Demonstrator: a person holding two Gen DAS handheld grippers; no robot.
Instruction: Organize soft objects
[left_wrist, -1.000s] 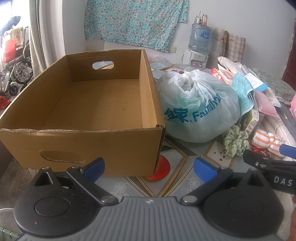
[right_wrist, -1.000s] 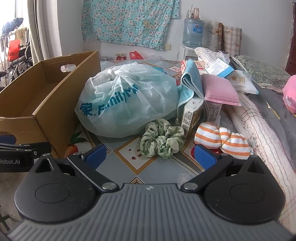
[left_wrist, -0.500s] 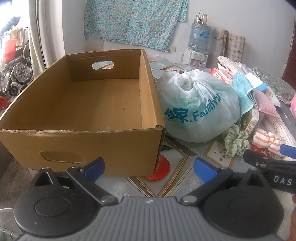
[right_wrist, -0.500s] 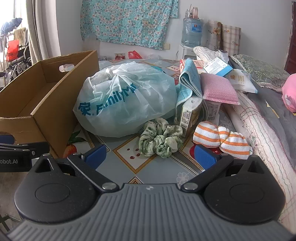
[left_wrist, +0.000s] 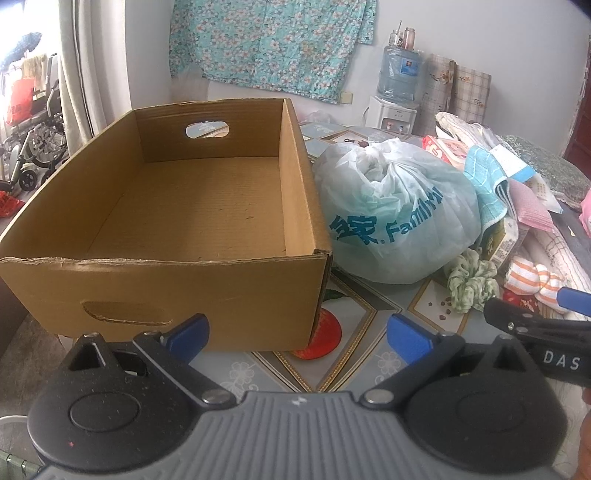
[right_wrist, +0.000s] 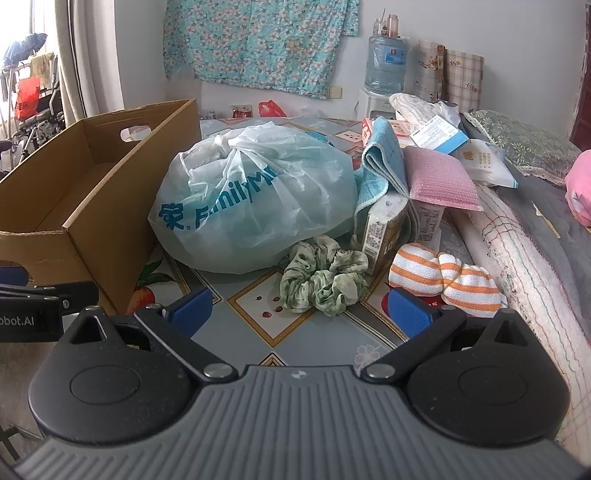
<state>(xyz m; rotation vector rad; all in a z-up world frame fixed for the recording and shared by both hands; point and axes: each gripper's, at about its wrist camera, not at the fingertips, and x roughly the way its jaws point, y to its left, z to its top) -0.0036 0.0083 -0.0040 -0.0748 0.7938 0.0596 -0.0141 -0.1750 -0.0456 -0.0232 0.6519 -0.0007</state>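
**Cluttered bench, both tongs spread and empty**

A patterned bench (right_wrist: 258, 325) fills a room with a floral cloth (right_wrist: 258, 40) on the wall and a water dispenser (right_wrist: 386, 62) behind. An empty cardboard box (left_wrist: 177, 206) sits left, touching a tied plastic bag (right_wrist: 255, 199). The green scrunchie (right_wrist: 321, 280) lies before the bag, a striped orange cloth (right_wrist: 443, 277) near it. The left tongs (left_wrist: 297, 328) and right tongs (right_wrist: 299, 308) are spread, holding nothing. Since a second ago, the right tongs have edged closer to the scrunchie; the left barely moved.
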